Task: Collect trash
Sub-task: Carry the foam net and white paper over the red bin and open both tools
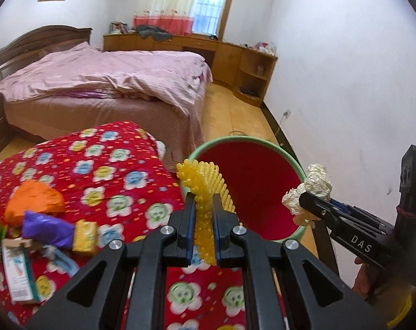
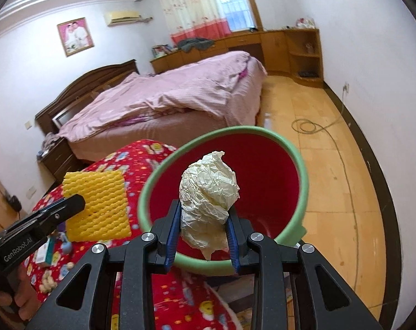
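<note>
While both cameras take in the same bedroom, each gives its own load edge-on and the other's load in full. Nearest the left wrist lens, the left gripper (image 1: 204, 200) has its jaws drawn narrow on a yellow foam net (image 1: 205, 189), seen here as a thin strip running straight away from the camera between the blue pads, its far end fanning out over the near rim of the bin (image 1: 197, 152). From the right wrist camera that net (image 2: 96, 206) shows its flat face as a near-square sheet standing on edge, its long side roughly upright, pinched at its left edge by the left gripper (image 2: 80, 202). Closest to the right wrist lens, the right gripper (image 2: 203, 211) clamps a crumpled paper ball (image 2: 209, 195) at moderate width; the ball stands taller than wide, pointing up and away over the red inside of the green-rimmed bin (image 2: 298, 165). Seen from the left wrist, the same ball (image 1: 312, 187) juts from the right gripper (image 1: 304, 203) beside the bin's right rim. Only the left wrist view shows the leftover litter on the red patterned quilt (image 1: 103, 159): an orange piece (image 1: 34, 200), a purple wrapper (image 1: 48, 228), a small carton (image 1: 18, 275). Beyond lie the pink bed (image 1: 111, 82) and a wooden cabinet (image 1: 235, 57).
</note>
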Available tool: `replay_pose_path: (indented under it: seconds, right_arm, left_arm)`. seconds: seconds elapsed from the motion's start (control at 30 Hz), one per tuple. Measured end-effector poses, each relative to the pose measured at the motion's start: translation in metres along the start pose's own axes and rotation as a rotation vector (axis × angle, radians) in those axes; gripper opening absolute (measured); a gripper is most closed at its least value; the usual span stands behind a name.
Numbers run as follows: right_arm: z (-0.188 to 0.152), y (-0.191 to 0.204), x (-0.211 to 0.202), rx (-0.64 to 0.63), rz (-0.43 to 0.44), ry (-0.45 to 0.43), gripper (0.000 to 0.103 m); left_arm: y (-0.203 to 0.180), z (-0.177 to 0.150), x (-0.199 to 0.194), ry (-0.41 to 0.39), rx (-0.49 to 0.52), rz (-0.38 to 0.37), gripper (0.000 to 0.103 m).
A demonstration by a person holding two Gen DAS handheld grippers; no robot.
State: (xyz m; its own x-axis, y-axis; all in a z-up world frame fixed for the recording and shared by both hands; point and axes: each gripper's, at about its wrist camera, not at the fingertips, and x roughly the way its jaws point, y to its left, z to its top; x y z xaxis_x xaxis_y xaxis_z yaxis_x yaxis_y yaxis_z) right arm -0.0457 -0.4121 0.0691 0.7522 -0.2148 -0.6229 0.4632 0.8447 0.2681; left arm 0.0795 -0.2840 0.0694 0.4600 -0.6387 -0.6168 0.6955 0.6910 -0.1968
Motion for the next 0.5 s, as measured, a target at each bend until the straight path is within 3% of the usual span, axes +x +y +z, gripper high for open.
replay_pose_path:
  seconds: [0.4, 0.43, 0.5]
  right_arm:
    - [-0.001, -0.035, 0.026, 0.047, -0.033, 0.04, 0.035]
    - [-0.001, -0.037, 0.027, 0.052, -0.031, 0.04, 0.035]
    - [-0.001, -0.039, 0.027, 0.054, -0.027, 0.037, 0.035]
  left_arm:
    - [-0.021, 0.004, 0.054, 0.044, 0.063, 0.007, 0.011]
    - [-0.021, 0.004, 0.056, 0.05, 0.065, 0.005, 0.012]
    - [-0.021, 0.004, 0.059, 0.057, 0.062, 0.009, 0.028]
